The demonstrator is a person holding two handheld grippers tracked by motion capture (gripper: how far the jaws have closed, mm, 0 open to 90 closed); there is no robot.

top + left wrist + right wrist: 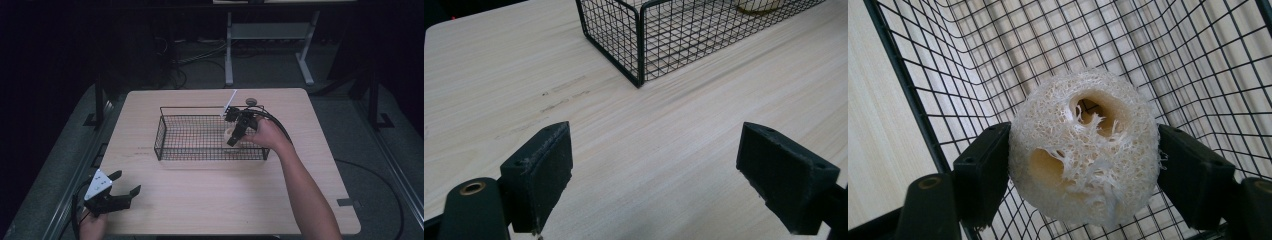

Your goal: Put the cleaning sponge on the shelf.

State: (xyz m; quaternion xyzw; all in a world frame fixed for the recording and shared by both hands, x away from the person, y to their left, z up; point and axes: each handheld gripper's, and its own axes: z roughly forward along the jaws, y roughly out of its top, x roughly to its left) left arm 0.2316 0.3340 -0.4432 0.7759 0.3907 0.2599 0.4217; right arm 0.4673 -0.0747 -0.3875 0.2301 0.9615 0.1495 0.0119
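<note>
**Loofah slice sitting between the right tongs, low inside the basket**

The right tongs point(1083, 137) are reaching down into the wire basket point(908, 85), and their jaws are standing partly apart with one loofah slice point(1083, 155) between them. Both pads are touching its sides, and the slice is looking round and hardly squeezed, so I am judging the grip to be a light one. The basket's mesh floor is lying just beneath the jaws and its side wall is running close along one jaw.

The left tongs point(656, 132) are waiting wide open with nothing between them, hovering over bare table point(649, 165), with the basket's corner well ahead of their tips.

What is worrying me:
- The slice is springy and round, so it is likely to roll or bounce on the mesh if the pads are letting go unevenly.
- Its loose fibres are at risk of catching on a pad or a wire and dragging along when the tongs are lifting out.
- A jaw is sitting near the wall and could nudge the light basket.

Counting: one loofah slice, one basket, two tongs, one table.
</note>
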